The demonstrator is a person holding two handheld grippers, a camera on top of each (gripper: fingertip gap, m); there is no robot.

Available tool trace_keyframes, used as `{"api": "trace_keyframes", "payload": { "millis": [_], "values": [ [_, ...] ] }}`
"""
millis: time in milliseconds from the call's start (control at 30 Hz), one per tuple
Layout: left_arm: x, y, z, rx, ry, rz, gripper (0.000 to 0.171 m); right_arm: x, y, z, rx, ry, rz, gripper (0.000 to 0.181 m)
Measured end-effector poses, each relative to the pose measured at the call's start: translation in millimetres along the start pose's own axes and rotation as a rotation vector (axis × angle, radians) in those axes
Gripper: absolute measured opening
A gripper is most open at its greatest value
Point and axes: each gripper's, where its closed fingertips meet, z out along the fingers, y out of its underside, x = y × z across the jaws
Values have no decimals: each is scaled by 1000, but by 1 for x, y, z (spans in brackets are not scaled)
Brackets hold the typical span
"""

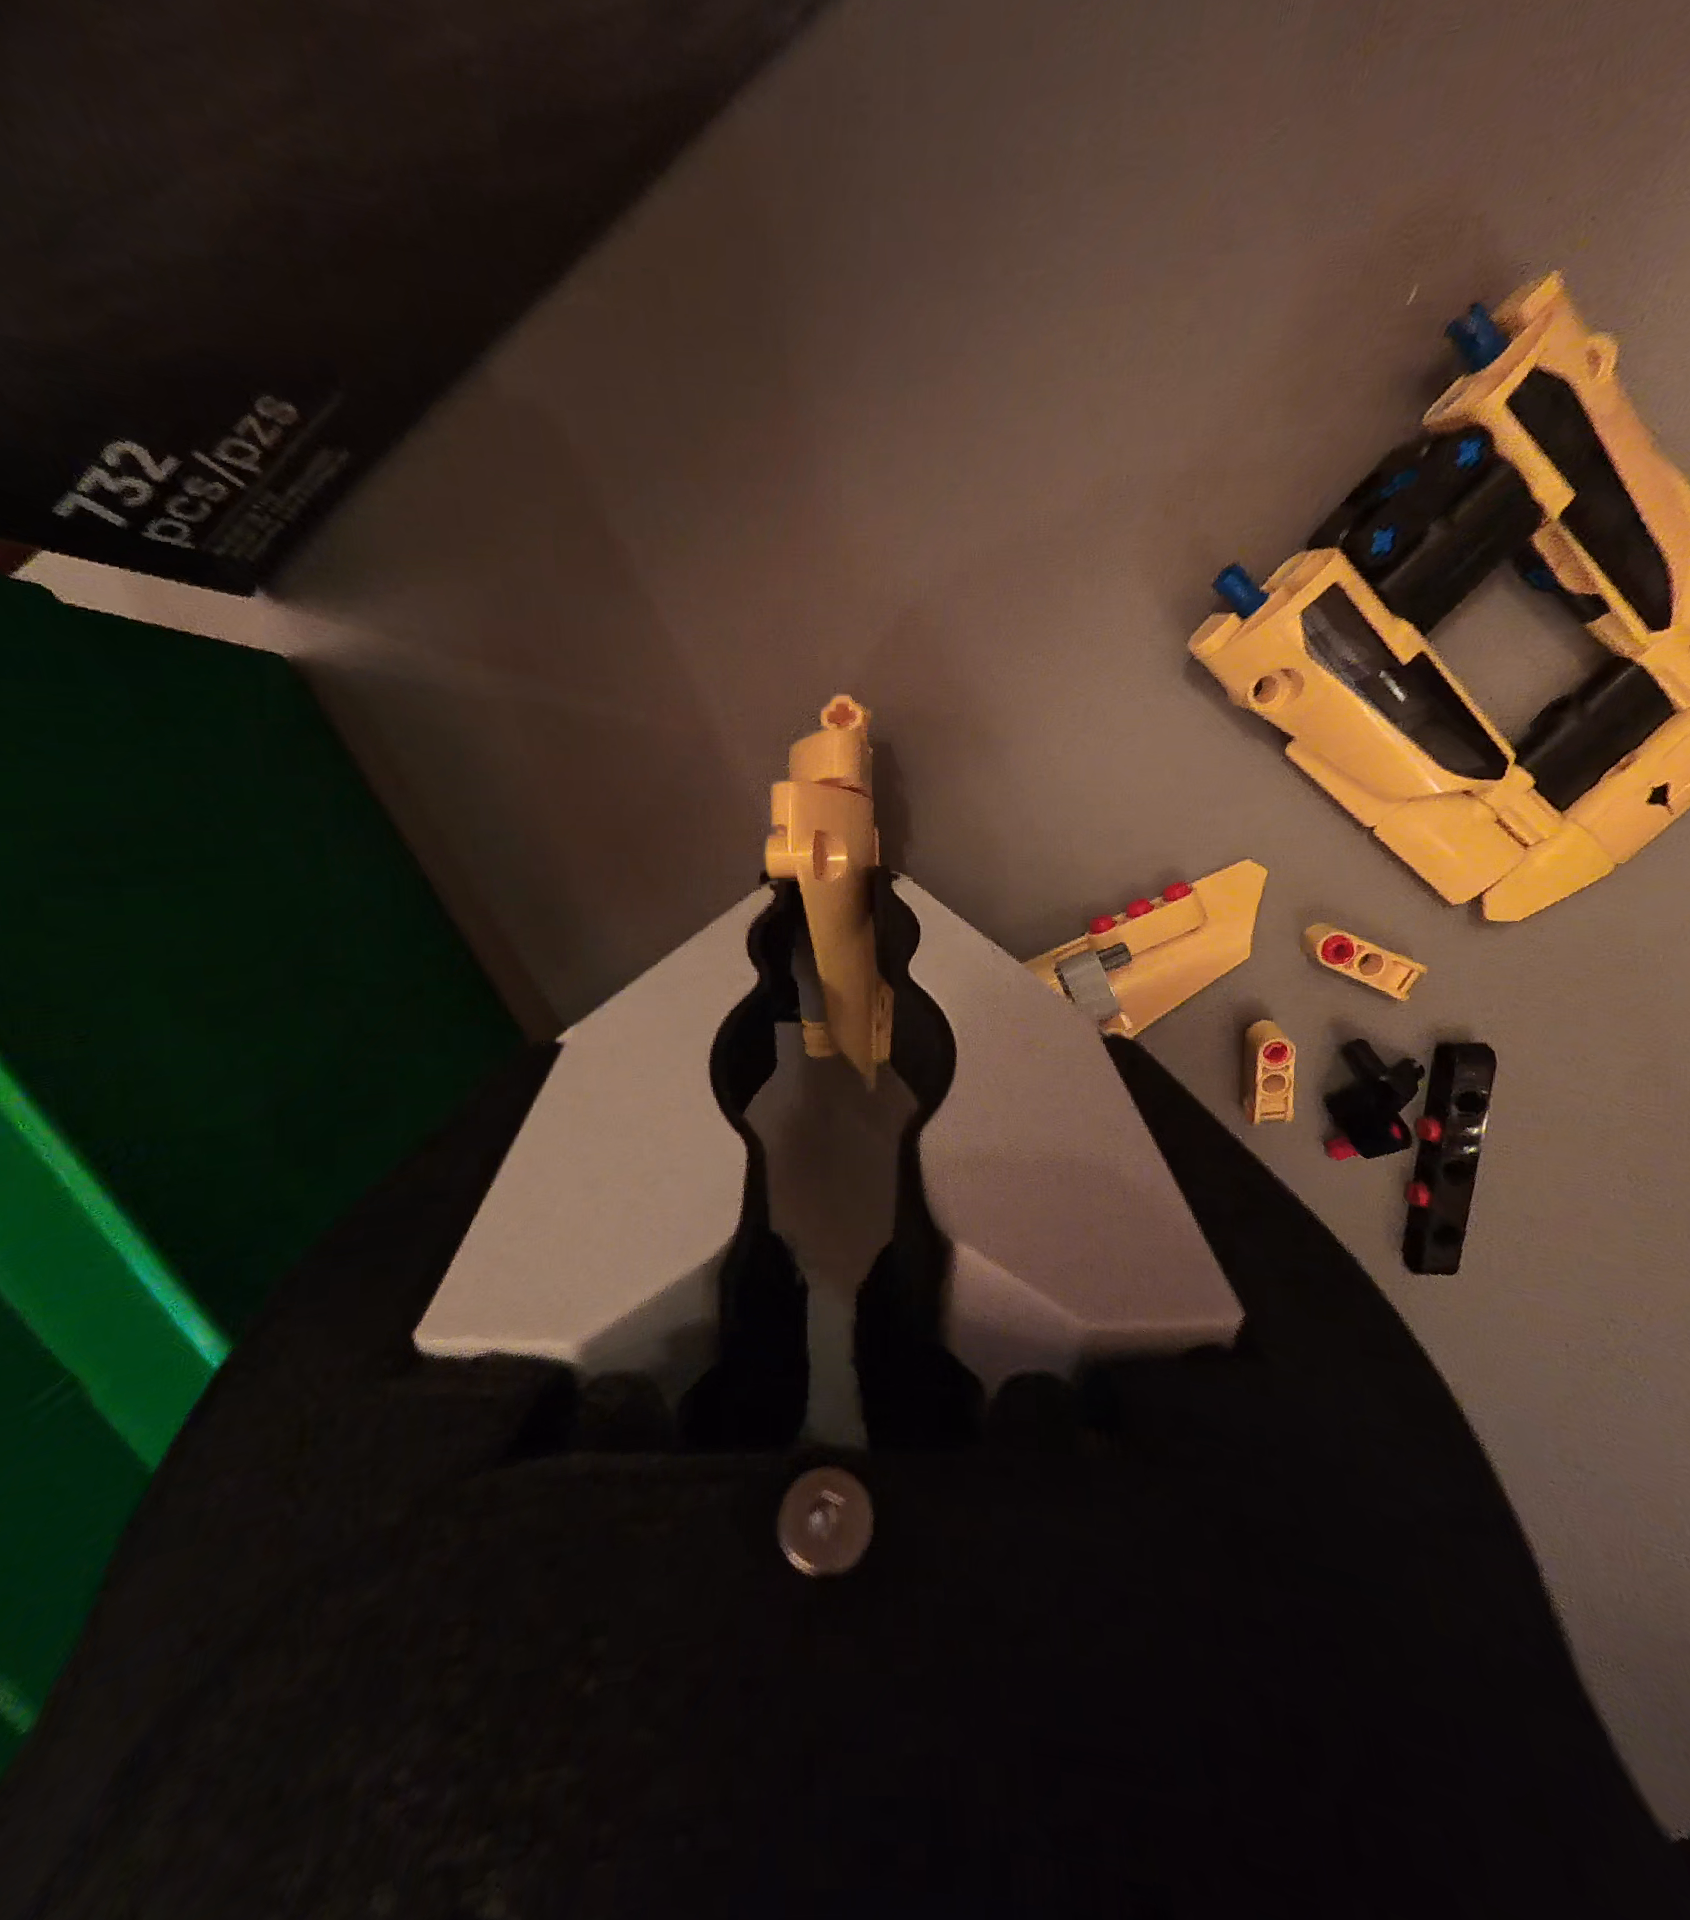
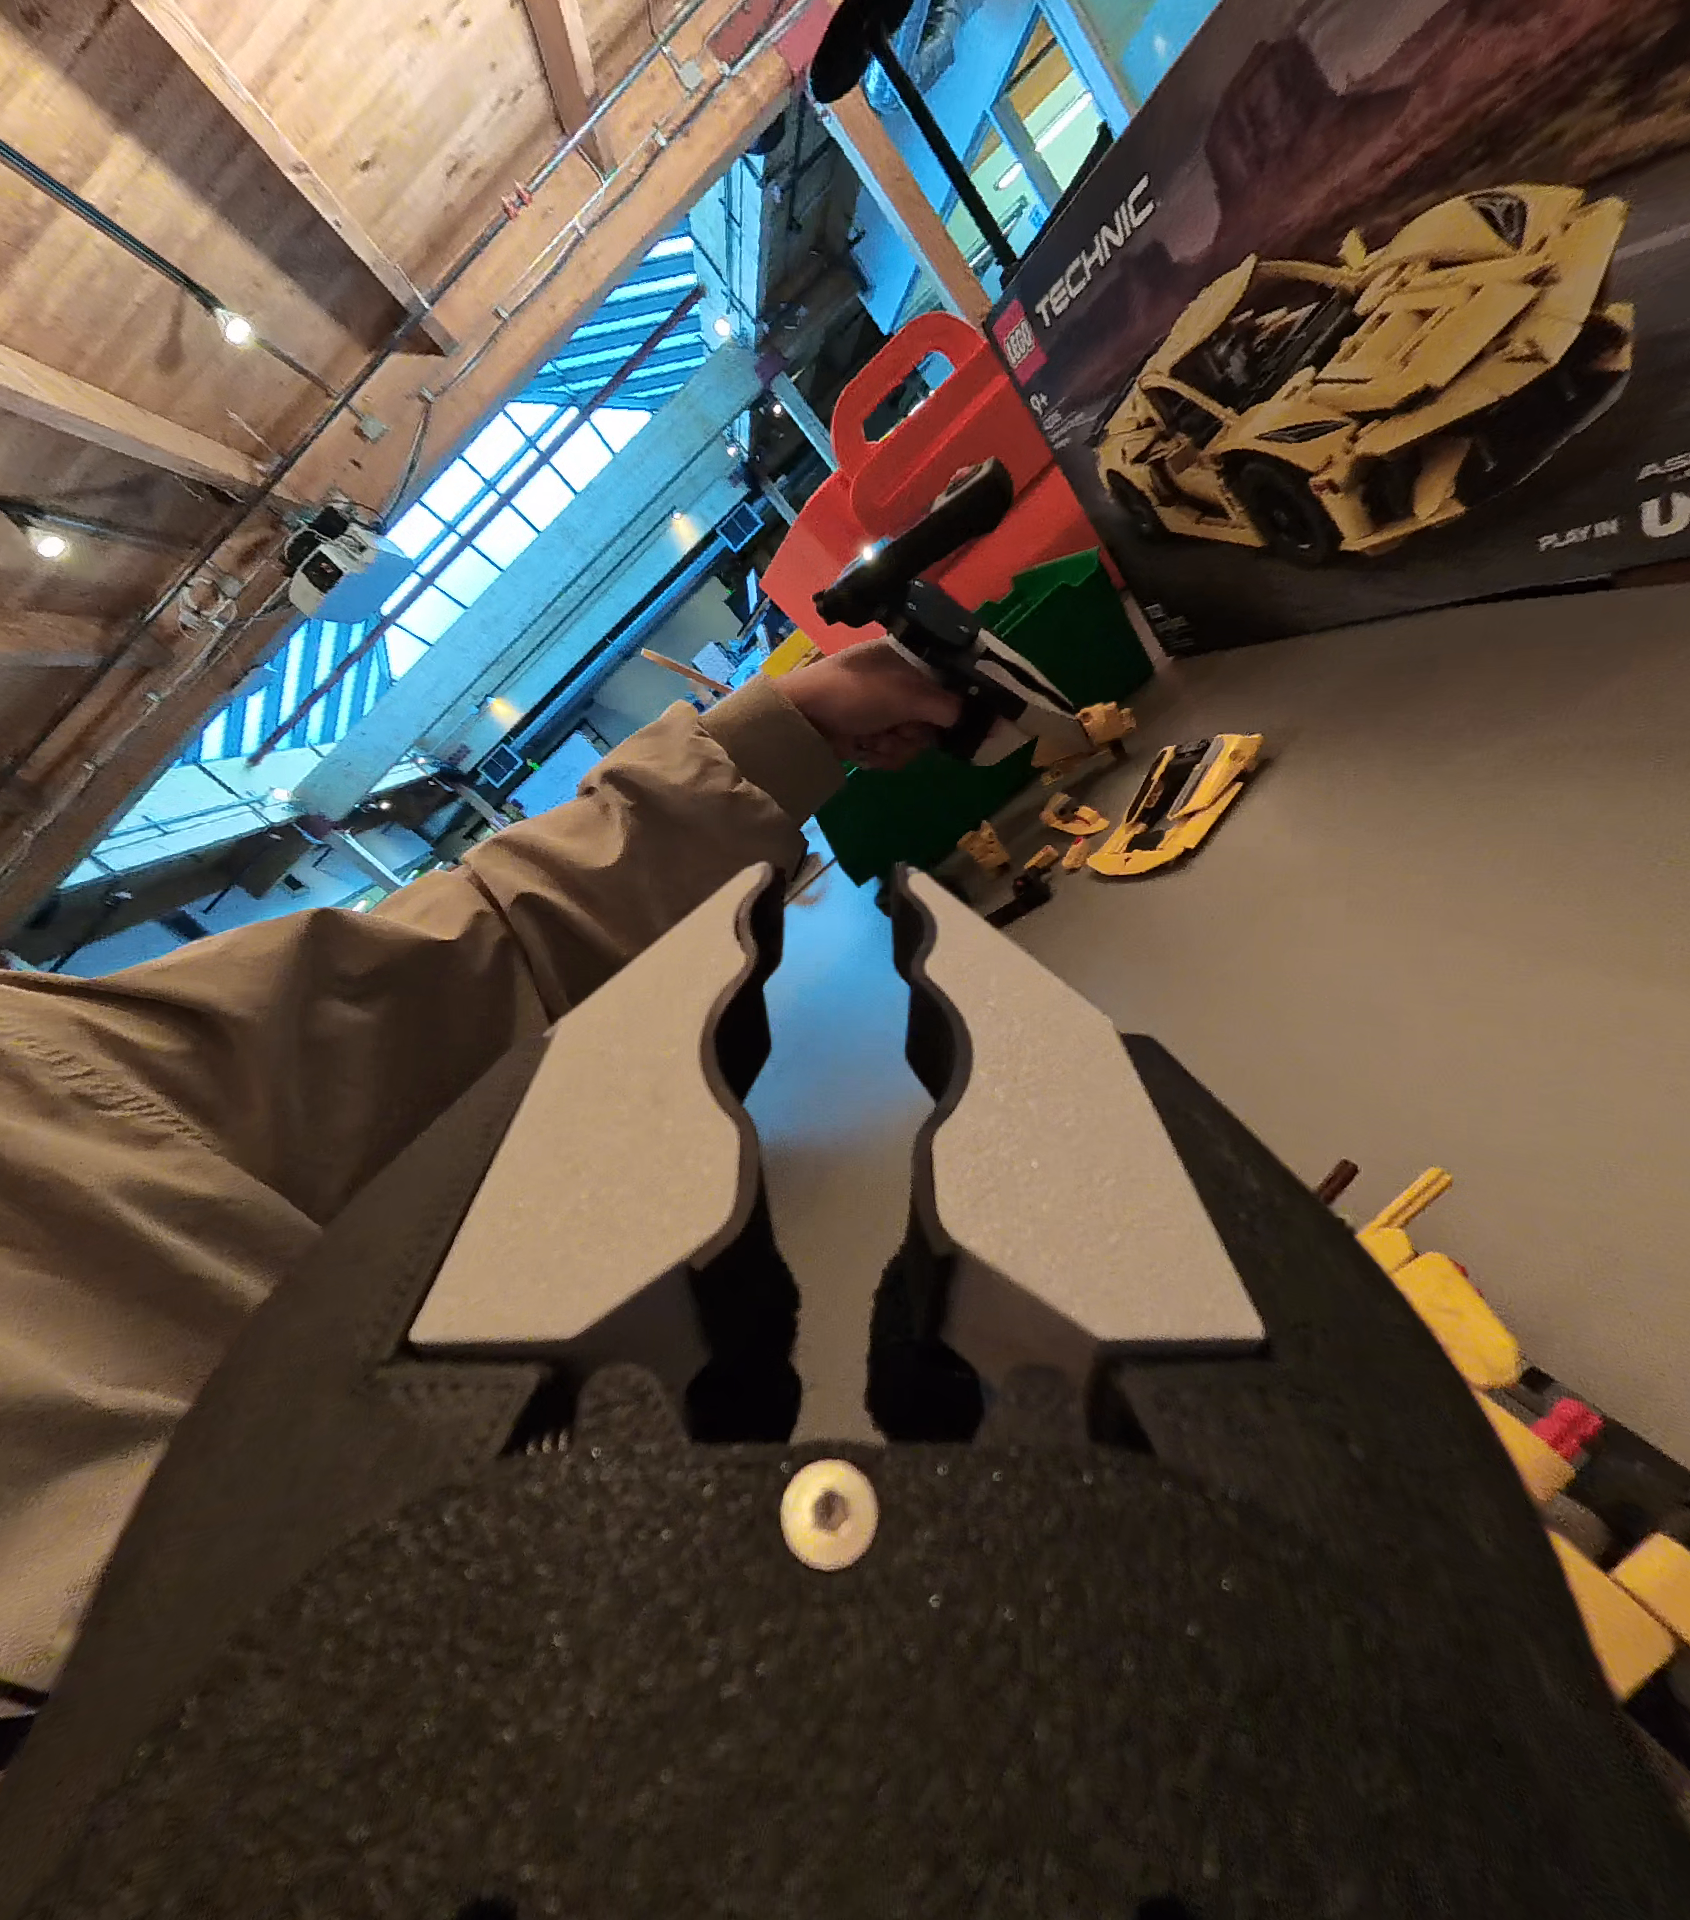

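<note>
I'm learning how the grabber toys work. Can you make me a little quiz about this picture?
1. True or false: the left gripper holds a yellow piece.
2. What colour is the bin beside it?
3. The right gripper is: A) open and empty, B) squeezing a black beam.

Key: 1 true. 2 green. 3 A. The black beam lies on the grey table near the big yellow car section.
</note>
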Motion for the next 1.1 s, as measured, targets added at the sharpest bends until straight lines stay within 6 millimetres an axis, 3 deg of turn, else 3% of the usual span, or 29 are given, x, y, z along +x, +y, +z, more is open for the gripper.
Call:
{"api": "trace_keyframes", "payload": {
  "millis": [100, 200, 333, 433, 500, 567, 600, 667, 733, 800, 833, 933, 1033, 1100],
  "values": [
    [8, 3, -2, 2, 36, -14, 14, -2, -1, 0, 12, -24, 28, 19],
    [11, 9, -3, 0, 14, 1, 28, -2, -2, 0, 16, -34, 48, 20],
    [16, 11, -11, 39, -11, 32, 34, 5, -18, -17, 61, 47, -26, 20],
    [14, 2, -35, 105, -72, 32, 35, 12, -32, -51, 111, 183, -111, 19],
    [27, -16, -68, 209, -143, 64, 36, 16, -23, -74, 80, 288, -177, 23],
    [74, -45, -105, 404, -121, 102, 37, 18, 4, -90, -17, 378, -231, 27],
    [110, -58, -122, 512, -62, 114, 37, 17, 21, -95, -78, 407, -259, 30],
    [203, -71, -138, 662, 157, 176, 36, 16, 51, -106, -180, 485, -337, 30],
    [299, -62, -129, 652, 396, 318, 37, 14, 82, -110, -320, 536, -456, 35],
    [368, -53, -108, 624, 508, 443, 43, 17, 110, -107, -458, 561, -571, 39],
    [388, -54, -94, 613, 498, 490, 56, 18, 117, -103, -480, 569, -617, 40],
    [415, -63, -56, 585, 419, 575, 88, 25, 124, -104, -495, 608, -674, 48],
    [439, -50, -52, 557, 606, 579, 88, 24, 116, -113, -415, 648, -594, 47],
    [442, -46, -54, 591, 638, 582, 88, 26, 123, -113, -433, 641, -558, 47]
  ]
}}
